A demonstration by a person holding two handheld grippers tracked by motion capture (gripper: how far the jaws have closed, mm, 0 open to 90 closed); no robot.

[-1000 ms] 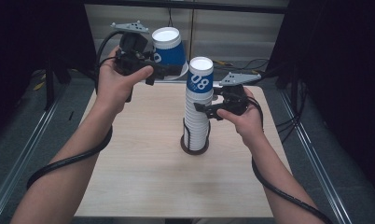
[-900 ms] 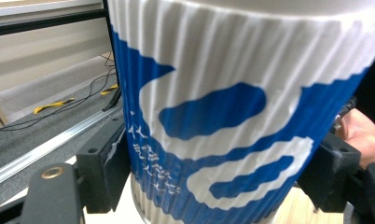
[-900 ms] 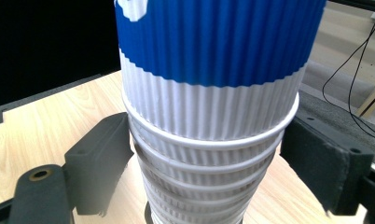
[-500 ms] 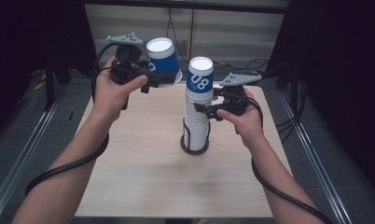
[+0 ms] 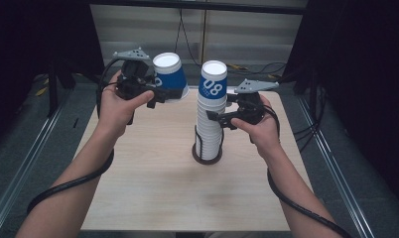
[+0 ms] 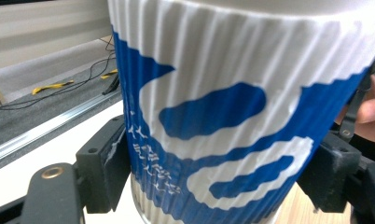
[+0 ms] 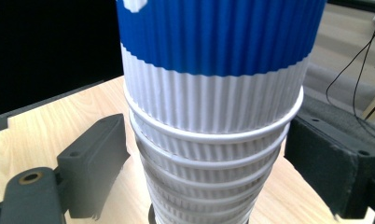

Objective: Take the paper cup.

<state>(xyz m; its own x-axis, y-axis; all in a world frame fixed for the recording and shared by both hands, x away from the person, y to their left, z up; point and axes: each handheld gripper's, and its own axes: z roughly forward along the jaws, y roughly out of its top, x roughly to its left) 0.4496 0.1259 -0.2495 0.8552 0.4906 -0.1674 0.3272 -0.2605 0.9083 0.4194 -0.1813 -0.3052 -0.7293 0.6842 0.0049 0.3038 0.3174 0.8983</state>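
Note:
A blue and white ribbed paper cup (image 5: 168,74) (image 6: 213,107) hangs upside down in the air, left of the stack, and my left gripper (image 5: 168,94) (image 6: 213,186) is shut on it near its rim. A tall stack of the same cups (image 5: 211,106) (image 7: 213,93), also upside down, stands on a black round holder (image 5: 206,155) at the table's middle. My right gripper (image 5: 213,118) (image 7: 209,177) reaches around the stack's middle from the right. Its jaws have just been opening and stand open, a little off the stack's sides.
The light wooden table (image 5: 153,193) has bare room in front of and beside the stack. Metal rails (image 5: 31,148) run along both sides on the grey floor. Loose cables (image 5: 247,67) lie behind the table's far edge. Each gripper's cable trails along the forearm.
My left gripper has come down with the cup, now about level with the stack's top. The right hand has stayed by the stack.

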